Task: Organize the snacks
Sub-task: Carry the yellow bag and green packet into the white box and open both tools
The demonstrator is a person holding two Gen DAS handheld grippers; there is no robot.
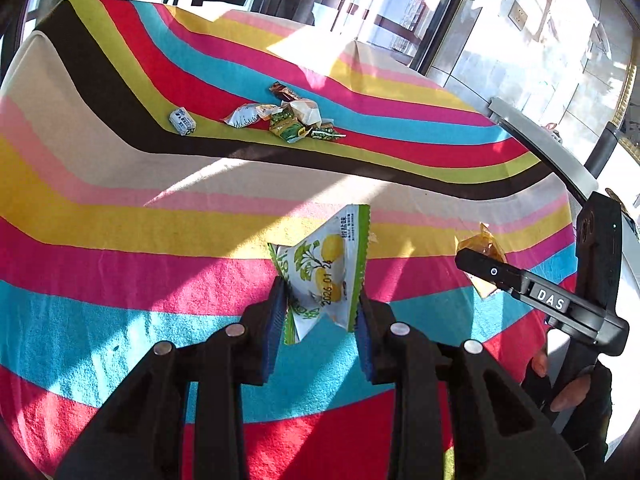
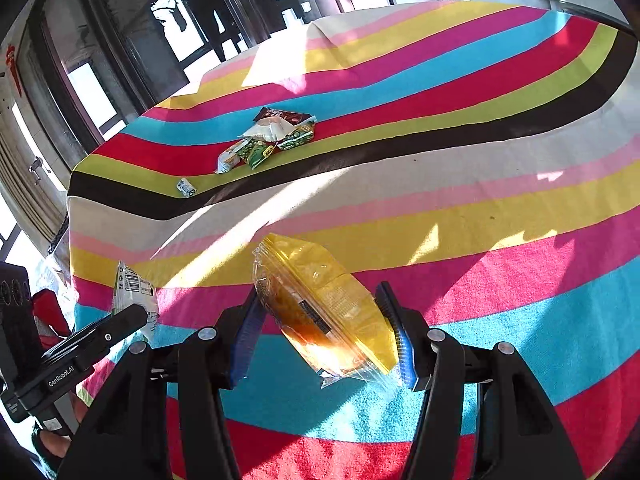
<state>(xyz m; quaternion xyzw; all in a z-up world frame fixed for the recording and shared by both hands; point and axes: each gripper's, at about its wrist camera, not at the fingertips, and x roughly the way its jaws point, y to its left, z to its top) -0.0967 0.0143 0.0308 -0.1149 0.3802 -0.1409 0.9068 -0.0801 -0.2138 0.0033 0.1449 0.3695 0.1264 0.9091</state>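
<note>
You are working with two packets in the grippers and one heap of snacks (image 1: 286, 116) far across the striped tablecloth (image 1: 120, 208), with one small white and blue packet (image 1: 182, 121) lying apart, just left of that heap. The heap is holding one dark brown bar, some white wrappers and a few green packets; the exact count is too tangled to tell.

Your left gripper (image 1: 320, 312) is reaching forward above the near pink and blue stripes. Its two blue pads (image 1: 276, 320) are pressing in on the lemon-printed packet (image 1: 324, 276), which is standing up between them, stamped 2026 01 24.

Your right gripper (image 2: 326, 324) is hovering beside it, to its right, level with it. Its fingers are spread wider and are clamping the yellow see-through packet (image 2: 324, 308) by its two sides, the packet tilting away to the left. You are holding both packets clear above the cloth, well apart from the heap.
</note>
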